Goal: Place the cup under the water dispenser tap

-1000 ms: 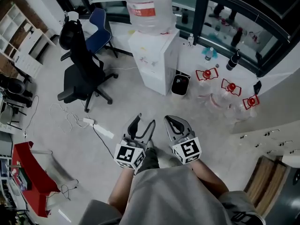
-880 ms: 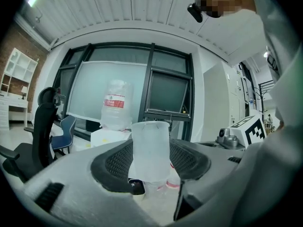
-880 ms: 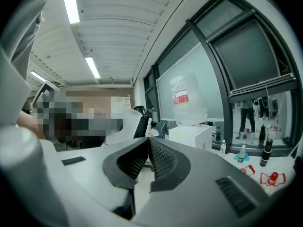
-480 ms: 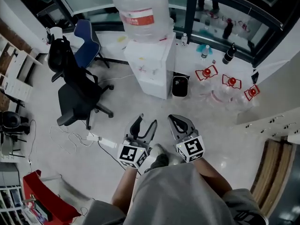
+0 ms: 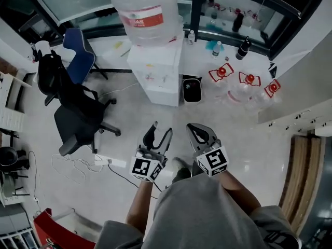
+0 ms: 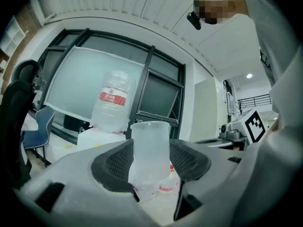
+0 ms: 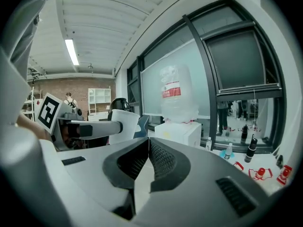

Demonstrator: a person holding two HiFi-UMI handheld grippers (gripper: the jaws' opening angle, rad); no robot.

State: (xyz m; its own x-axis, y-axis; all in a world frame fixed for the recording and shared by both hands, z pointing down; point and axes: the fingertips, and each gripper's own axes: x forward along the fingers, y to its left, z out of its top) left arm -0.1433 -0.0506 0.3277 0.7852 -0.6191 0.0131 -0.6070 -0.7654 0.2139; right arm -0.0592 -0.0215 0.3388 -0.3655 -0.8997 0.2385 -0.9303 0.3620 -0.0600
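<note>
A translucent plastic cup [image 6: 150, 150] stands upright between the dark ribbed pads of my left gripper [image 6: 151, 167], which is shut on it. From the right gripper view the same cup [image 7: 124, 124] shows at the left. My left gripper [image 5: 160, 132] is held level over the floor, some way short of the white water dispenser [image 5: 155, 74] with its big bottle [image 5: 142, 9] on top. My right gripper [image 5: 193, 131] sits beside the left one, shut and empty, its pads [image 7: 158, 157] meeting. The dispenser [image 7: 182, 131] lies ahead; its taps are too small to make out.
A black bin [image 5: 191, 90] stands at the dispenser's right. Empty jugs with red handles [image 5: 244, 84] lie on the floor further right. A black office chair [image 5: 72, 118] and a blue chair [image 5: 78, 56] are to the left. A power strip with cables [image 5: 101, 162] lies at my near left.
Both grippers have been carried forward across the floor toward the dispenser, which now looks nearer and sits further left in the head view. The cup stays held; jaws unchanged.
</note>
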